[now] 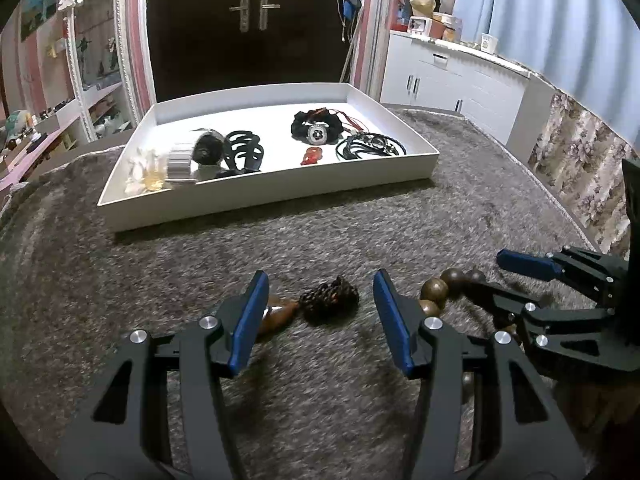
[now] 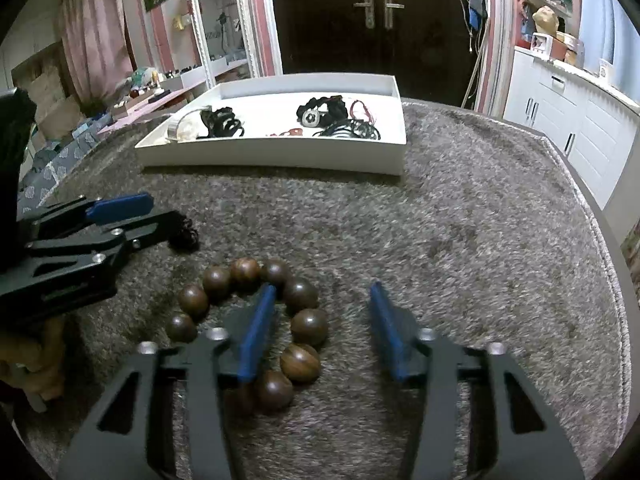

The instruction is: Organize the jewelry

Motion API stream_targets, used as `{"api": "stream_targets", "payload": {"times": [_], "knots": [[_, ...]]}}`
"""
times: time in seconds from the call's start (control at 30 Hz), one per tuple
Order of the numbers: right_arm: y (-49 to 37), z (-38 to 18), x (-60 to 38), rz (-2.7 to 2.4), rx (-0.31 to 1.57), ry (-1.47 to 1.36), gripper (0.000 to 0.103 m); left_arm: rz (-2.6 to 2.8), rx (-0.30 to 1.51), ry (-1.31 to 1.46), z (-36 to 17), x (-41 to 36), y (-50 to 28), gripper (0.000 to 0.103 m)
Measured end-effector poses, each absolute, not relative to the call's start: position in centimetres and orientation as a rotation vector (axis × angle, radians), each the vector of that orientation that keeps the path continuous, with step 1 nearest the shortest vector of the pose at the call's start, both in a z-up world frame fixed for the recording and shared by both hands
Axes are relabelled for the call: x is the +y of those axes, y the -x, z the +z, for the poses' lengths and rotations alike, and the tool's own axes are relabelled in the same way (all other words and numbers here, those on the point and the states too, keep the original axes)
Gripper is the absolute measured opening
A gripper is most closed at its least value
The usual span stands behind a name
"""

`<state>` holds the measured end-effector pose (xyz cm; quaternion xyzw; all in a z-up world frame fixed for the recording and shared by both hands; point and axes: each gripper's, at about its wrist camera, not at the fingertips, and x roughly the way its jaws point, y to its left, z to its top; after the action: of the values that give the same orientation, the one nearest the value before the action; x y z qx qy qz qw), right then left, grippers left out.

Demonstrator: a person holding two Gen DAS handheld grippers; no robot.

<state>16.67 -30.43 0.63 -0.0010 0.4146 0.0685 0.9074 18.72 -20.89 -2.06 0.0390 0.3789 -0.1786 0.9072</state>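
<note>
- Beads: a ring of big brown wooden beads [image 2: 298,332] lies on the fuzzy grey rug [image 2: 460,240], near the camera and well in front of the tray.
- The right gripper [image 2: 322,292] is low over the bead ring. Its fingers are partly apart. The left blue finger [image 2: 260,332] stands inside the ring, just beside the beads. The other blue finger is outside the ring, over bare rug. The pads do not squeeze any bead.
- The left gripper [image 1: 320,280] is left of the beads, also low over the rug. Its fingers are about half apart and hold nothing.
- Between the left gripper's fingers lies a dark knotted cord bundle [image 1: 330,300]. A brown wooden pendant [image 1: 276,312] sits beside it, by the left finger.
- Far off, a flat white tray [image 1: 264,200] sits on the rug.
- In the tray are black hair ties [image 1: 242,152], a black scrunchie [image 1: 316,126], a small red charm [image 1: 312,156], black cords [image 1: 370,146] and a silver band [image 1: 180,162].
- Behind the tray is a dark door [image 1: 248,28] with metal handles. Gold marks on it are too blurry to read.
- A small label on a cup on the white cabinet [image 1: 452,80] at the far right cannot be read either.
</note>
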Motion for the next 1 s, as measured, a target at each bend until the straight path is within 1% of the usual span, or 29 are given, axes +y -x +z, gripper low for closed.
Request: {"api": "stream_targets", "payload": {"times": [0.1,0.17,0.27,0.3,0.4,0.73,1.0], "knots": [[-17.0,0.3,-30.0,0.153,0.875,0.015,0.030,-0.384,0.792,-0.096,-2.3,-21.5,-18.9,0.053],[-17.1,0.1,-29.6,0.154,0.887,0.036,0.026,-0.391,0.801,-0.112,-2.6,-21.9,-19.0,0.048],[-17.1,0.0,-29.4,0.155,0.894,0.040,0.025,-0.399,0.826,-0.116,-3.0,-22.1,-19.4,0.043],[-17.0,0.0,-29.5,0.156,0.894,0.036,0.024,-0.402,0.836,-0.113,-3.2,-22.2,-19.5,0.039],[-17.0,0.0,-29.6,0.157,0.894,0.029,0.023,-0.400,0.851,-0.112,-3.5,-22.3,-19.8,0.035],[-17.0,0.0,-29.6,0.159,0.894,0.025,0.022,-0.385,0.849,-0.101,-3.8,-22.4,-19.9,0.028],[-16.7,0.3,-29.8,0.165,0.880,0.000,0.020,-0.373,0.824,-0.103,-3.2,-22.1,-19.4,0.026]]}}
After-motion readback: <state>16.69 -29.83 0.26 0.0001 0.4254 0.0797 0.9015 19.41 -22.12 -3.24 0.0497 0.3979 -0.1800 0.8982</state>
